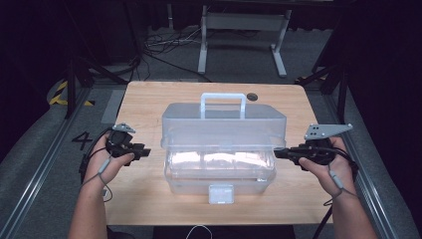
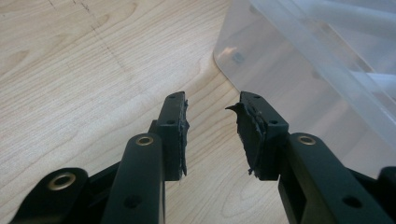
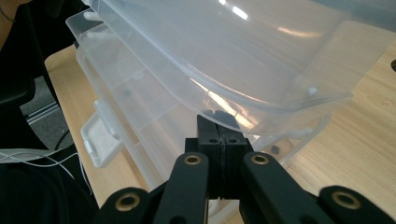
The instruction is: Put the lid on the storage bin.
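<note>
On table: clear box point(image 1: 224, 144) | left gripper point(image 2: 211, 133) jaws apart, empty | right gripper point(image 3: 223, 135) jaws closed

I can read one sign: a dark figure 4 point(image 1: 82, 139) marked on the grey floor point(image 1: 45, 149), just off the table's left edge. My clear box carries no lettering I can make out.

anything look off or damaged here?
Yes: the left gripper has ragged pads, with black lining torn and peeling at the edges. Its jaws stand open over bare table, beside the clear plastic storage box. The box's lid is raised, and the shut right gripper is pressed against its edge.
</note>
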### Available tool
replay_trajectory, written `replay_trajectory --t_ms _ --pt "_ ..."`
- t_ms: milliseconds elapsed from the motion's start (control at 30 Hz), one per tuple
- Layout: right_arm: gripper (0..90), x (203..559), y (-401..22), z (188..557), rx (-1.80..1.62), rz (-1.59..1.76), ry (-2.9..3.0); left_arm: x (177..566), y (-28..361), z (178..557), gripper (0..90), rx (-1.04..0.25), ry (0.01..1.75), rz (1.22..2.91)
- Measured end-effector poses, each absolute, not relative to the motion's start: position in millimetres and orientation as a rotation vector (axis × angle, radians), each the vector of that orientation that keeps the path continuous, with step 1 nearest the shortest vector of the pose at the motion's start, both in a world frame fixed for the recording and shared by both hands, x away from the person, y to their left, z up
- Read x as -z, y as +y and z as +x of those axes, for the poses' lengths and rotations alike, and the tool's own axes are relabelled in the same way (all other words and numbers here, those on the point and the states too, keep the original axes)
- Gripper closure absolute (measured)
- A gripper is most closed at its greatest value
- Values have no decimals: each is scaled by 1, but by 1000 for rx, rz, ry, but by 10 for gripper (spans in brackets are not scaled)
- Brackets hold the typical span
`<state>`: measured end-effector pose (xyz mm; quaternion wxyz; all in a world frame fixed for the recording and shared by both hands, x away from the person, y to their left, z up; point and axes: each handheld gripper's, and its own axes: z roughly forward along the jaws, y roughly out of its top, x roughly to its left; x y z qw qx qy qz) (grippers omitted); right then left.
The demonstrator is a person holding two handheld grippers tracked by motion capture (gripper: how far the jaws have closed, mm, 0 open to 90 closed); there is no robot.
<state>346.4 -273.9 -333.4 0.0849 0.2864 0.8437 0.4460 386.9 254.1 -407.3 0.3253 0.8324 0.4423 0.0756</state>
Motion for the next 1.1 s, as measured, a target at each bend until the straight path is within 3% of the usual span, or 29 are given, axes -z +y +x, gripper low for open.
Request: replay_trajectory --t_ms 1100 --pt "900 335 -273 343 -1107 861 2626 417 251 390 612 -112 1216 2251"
